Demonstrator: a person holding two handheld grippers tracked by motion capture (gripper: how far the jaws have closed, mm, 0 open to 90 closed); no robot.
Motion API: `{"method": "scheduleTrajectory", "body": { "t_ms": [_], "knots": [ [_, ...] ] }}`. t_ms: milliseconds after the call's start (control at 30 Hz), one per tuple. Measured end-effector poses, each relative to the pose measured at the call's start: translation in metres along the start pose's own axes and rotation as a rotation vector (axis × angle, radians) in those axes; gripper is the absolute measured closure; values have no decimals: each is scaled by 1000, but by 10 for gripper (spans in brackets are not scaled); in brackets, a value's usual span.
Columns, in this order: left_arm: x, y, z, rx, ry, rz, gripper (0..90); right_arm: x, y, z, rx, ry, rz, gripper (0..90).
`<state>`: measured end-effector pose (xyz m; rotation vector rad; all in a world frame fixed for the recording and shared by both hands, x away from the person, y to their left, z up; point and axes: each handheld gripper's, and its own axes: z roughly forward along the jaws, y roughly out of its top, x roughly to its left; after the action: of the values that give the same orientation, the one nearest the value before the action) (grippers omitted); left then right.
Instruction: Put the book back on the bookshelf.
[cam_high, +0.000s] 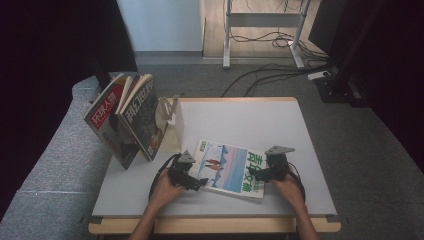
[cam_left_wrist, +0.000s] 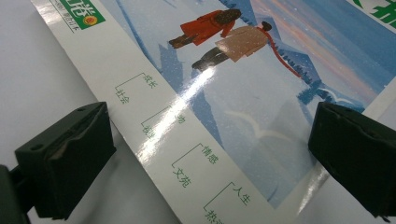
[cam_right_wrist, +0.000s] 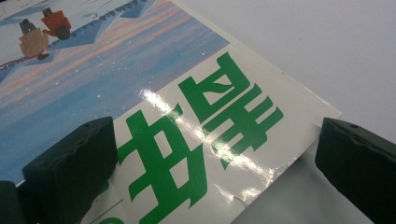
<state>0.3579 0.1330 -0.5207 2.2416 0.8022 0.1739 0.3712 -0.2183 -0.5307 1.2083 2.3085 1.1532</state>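
1. I see the magazine (cam_high: 229, 168) lying flat, cover up, near the front middle of the table (cam_high: 300, 150).
2. My left gripper (cam_high: 196, 183) sits at its left end, jaws spread wide over the cover, gripping nothing.
3. My right gripper (cam_high: 255, 174) sits at its right end, likewise released.
4. Two more magazines (cam_high: 127, 117) lean against a stand (cam_high: 172, 120) at the table's left rear.
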Motion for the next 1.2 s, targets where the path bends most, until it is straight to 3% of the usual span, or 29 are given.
{"method": "scheduleTrajectory", "body": {
  "t_ms": [367,700,800,867,967,1033,1200],
  "knots": [
    [-12,-7,-6,6,7,-19,0,-4,9,6,31,26,-24,0],
    [-32,-20,-16,22,7,-13,0,-6,24,22,47,44,-45,0],
    [-38,-22,-17,27,12,-2,0,-6,28,27,49,46,-48,0],
    [-45,-24,-18,51,31,37,0,-5,30,30,44,43,-45,0],
    [-45,-24,-19,61,28,55,0,-5,30,31,38,41,-44,0],
    [-39,-22,-23,51,-8,54,7,-3,30,30,32,30,-51,0],
    [-31,-13,-29,22,21,80,14,2,28,25,26,8,-84,7]
  ]
}}
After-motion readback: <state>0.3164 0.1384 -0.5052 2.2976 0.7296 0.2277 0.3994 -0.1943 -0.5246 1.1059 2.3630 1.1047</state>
